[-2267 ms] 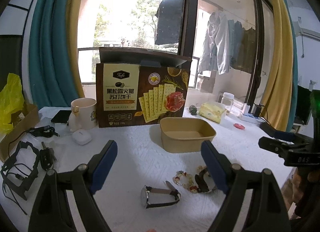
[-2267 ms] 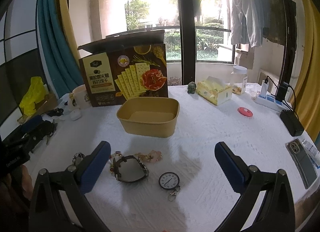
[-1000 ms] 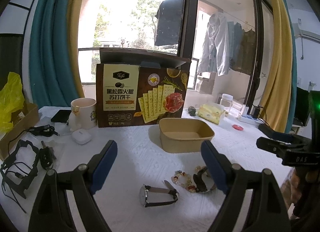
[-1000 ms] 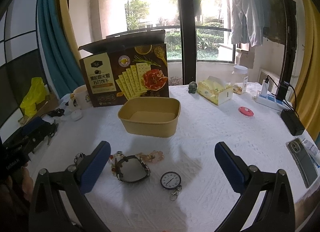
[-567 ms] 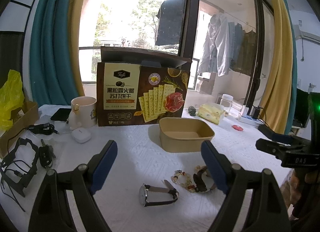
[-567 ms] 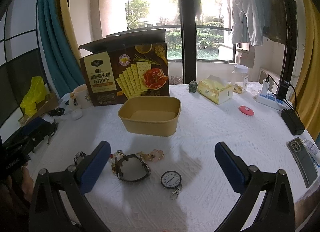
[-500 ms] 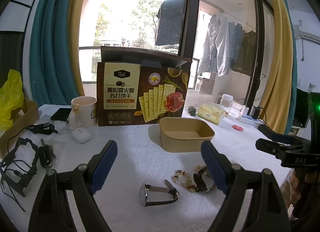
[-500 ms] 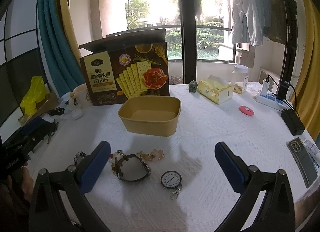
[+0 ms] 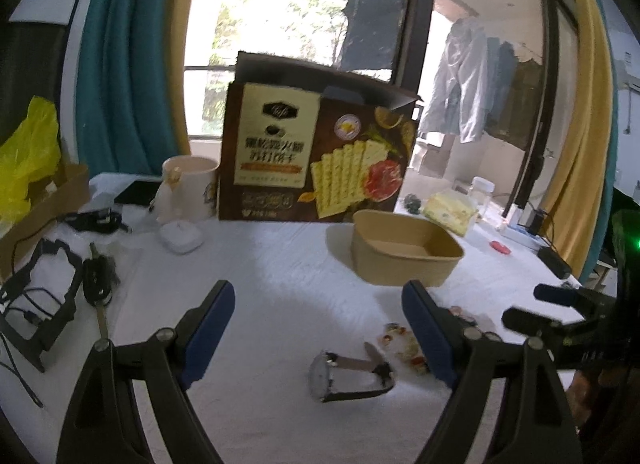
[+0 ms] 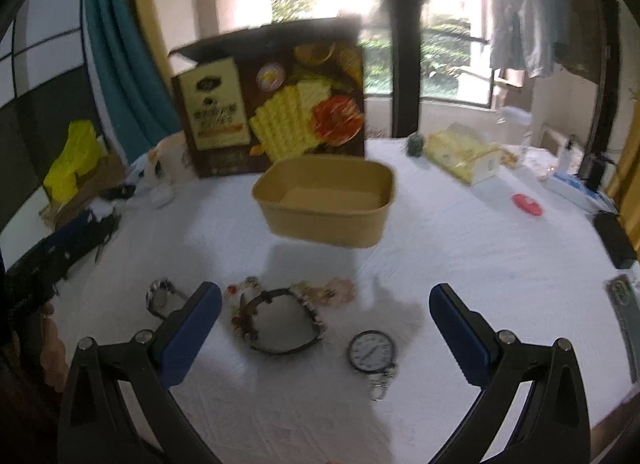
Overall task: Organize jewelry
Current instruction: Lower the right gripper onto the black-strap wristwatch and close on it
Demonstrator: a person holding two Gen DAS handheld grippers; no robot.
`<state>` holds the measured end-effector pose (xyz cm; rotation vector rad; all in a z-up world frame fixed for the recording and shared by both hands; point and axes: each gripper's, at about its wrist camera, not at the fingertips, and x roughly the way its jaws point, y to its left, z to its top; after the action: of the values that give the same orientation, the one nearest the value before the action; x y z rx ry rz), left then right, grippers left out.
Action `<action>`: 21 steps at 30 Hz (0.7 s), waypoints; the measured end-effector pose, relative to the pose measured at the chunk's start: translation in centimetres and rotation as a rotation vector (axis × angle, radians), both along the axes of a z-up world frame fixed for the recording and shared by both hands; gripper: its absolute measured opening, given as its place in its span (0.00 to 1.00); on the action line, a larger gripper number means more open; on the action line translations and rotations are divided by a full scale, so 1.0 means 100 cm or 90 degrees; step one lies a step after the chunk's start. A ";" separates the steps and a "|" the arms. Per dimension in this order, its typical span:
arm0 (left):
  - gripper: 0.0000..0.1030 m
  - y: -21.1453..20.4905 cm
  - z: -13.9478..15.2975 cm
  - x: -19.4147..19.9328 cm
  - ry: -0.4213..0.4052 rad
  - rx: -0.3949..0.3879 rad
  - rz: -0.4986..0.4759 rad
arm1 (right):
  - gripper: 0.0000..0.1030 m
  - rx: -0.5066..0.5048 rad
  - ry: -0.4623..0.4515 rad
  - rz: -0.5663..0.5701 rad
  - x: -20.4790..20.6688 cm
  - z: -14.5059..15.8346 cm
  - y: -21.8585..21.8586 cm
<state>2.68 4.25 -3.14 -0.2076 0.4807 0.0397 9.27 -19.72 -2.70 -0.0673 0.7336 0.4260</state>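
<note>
Left gripper [image 9: 318, 328]: wide open, empty.
Right gripper [image 10: 326, 322]: wide open, empty.
Advice: straddle dark bracelet [image 10: 280, 322]; avoid snagging pocket watch [image 10: 372, 351].

My left tongs [image 9: 318, 326] had black forked arms tipped with dark blue pads [image 9: 210, 330], each arm pinned with small silver screws. My right tongs [image 10: 325, 330] matched: black frames, blue pads [image 10: 192, 330], silver screws. A green light glowed on the black housing seen at the left view's edge.
</note>
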 end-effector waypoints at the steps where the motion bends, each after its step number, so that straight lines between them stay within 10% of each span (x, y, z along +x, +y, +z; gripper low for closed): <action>1: 0.83 0.002 -0.002 0.002 0.005 -0.002 0.003 | 1.00 -0.006 0.006 0.011 0.002 -0.005 0.006; 14: 0.83 0.029 -0.037 0.020 0.086 -0.044 0.043 | 0.97 -0.053 0.080 0.093 0.029 -0.060 0.056; 21: 0.83 0.002 -0.043 0.024 0.118 -0.036 0.009 | 0.63 -0.072 0.082 0.128 0.034 -0.067 0.059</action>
<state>5.11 4.46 -7.46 -0.2638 0.6653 0.0601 12.68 -13.83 -9.37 -0.2237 0.8809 0.5840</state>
